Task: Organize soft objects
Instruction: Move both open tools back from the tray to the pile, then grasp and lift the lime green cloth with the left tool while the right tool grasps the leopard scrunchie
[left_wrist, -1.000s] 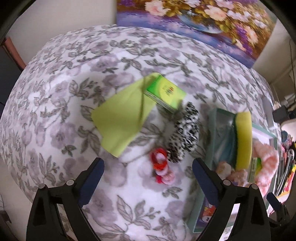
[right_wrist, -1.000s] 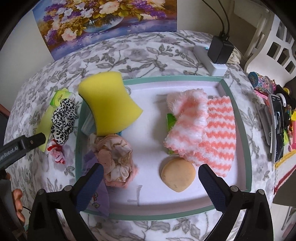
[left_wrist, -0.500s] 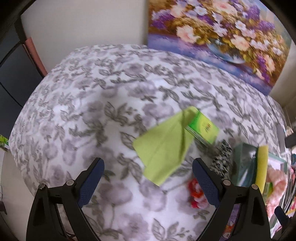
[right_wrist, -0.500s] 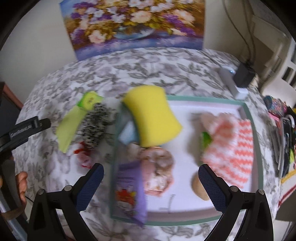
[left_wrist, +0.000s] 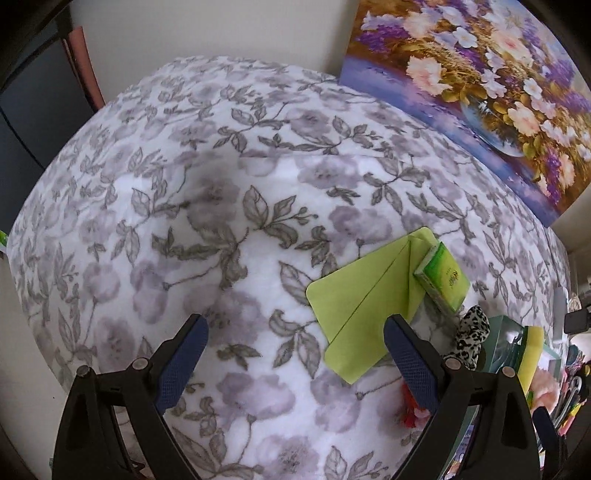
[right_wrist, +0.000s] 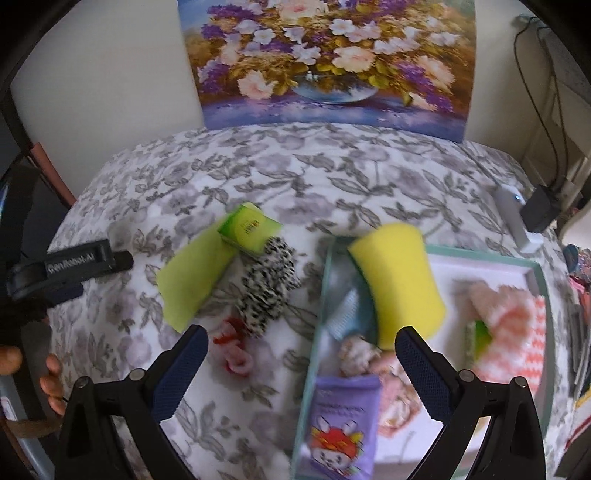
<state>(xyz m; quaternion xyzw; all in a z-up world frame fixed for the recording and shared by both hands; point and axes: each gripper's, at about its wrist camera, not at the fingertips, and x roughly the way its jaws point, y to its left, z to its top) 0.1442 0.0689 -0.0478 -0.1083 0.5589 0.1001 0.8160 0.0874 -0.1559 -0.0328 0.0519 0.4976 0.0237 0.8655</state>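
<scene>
Lime-green and folded into overlapping flaps, a thin cloth (left_wrist: 354, 306) is lying flat on the grey floral bedspread (left_wrist: 207, 206), and it is serving here as the landmark. Touching its far right edge, a small green tissue pack (left_wrist: 443, 280) is resting with one corner on the cloth. Just to the right of the cloth, a black-and-white spotted scrunchie (right_wrist: 266, 288) is sitting bunched up, and near the cloth's lower right corner a red and pink hair tie (right_wrist: 232, 347) is lying in a small curl. Further right of the cloth, a teal-rimmed tray (right_wrist: 541, 269) is holding a thick yellow sponge (right_wrist: 399, 284) that is leaning over its left rim, a peach and white zigzag towel (right_wrist: 517, 325), a pale pink frilly bundle (right_wrist: 373, 365) and a purple cartoon-printed packet (right_wrist: 343, 428); motion blur is softening all of these. Behind the cloth, a flower painting (right_wrist: 325, 62) is leaning against the wall.

Left gripper (left_wrist: 295, 354) is hovering over the bedspread just left of the cloth, fingers spread wide and gripping nothing. Right gripper (right_wrist: 303, 365) is hanging over the tray's left rim, its fingers likewise parted and empty.
</scene>
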